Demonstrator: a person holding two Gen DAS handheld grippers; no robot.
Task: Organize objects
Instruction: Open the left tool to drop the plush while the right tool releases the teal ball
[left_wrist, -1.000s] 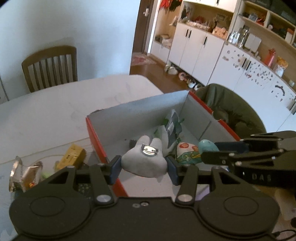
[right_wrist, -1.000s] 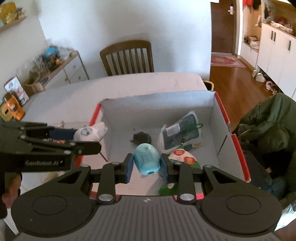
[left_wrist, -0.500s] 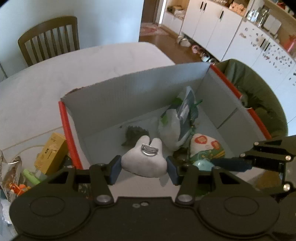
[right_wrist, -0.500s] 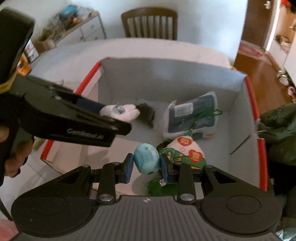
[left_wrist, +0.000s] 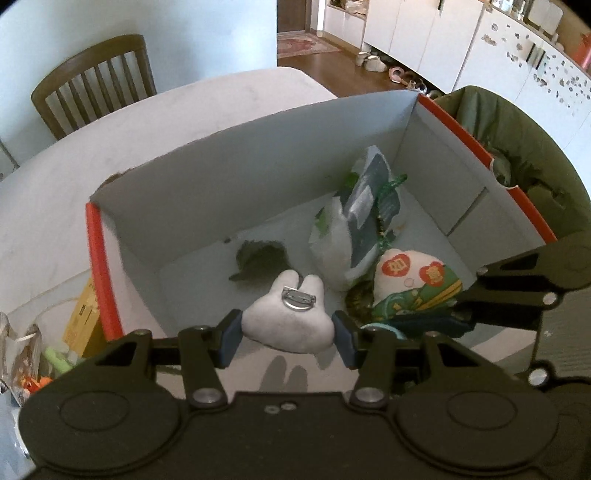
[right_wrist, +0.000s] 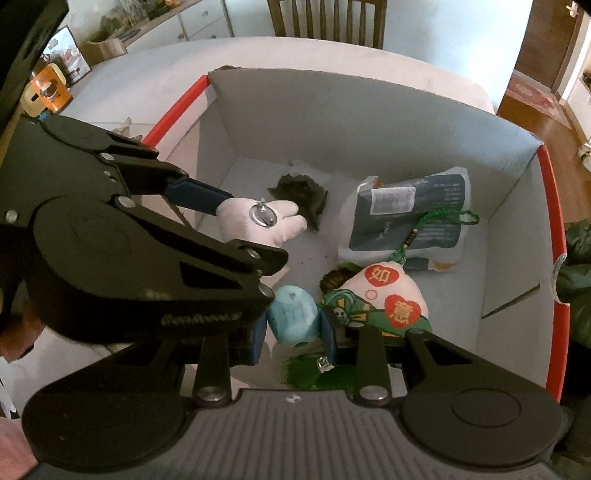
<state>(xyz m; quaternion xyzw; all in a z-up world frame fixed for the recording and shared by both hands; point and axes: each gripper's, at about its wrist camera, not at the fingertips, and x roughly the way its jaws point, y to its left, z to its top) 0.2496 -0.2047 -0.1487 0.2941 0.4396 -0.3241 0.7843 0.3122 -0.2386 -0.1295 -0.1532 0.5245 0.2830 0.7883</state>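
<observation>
Two grippers work inside one red-rimmed box (left_wrist: 96, 258). Left wrist view: we see the left gripper (left_wrist: 288, 332) clamped on a white plush brooch (left_wrist: 286, 325), pin back facing up, held over the box floor near a dark green tuft (left_wrist: 258, 258). Right wrist view: we see the right gripper (right_wrist: 293, 328) closed on a light-blue cylindrical toy (right_wrist: 293, 319), low in the box beside a white-and-green sachet (right_wrist: 384, 299); a blue-grey packet (right_wrist: 413, 218) lies beyond.

Legible text: two red hearts on the white-and-green plush pouch (right_wrist: 384, 299) carried the Chinese characters 如 and 意. Raised lettering on the side of the left gripper (right_wrist: 258, 229), in the right wrist view, was too blurred to read. Print on the dark packet's (right_wrist: 417, 210) white label was too small to read
</observation>
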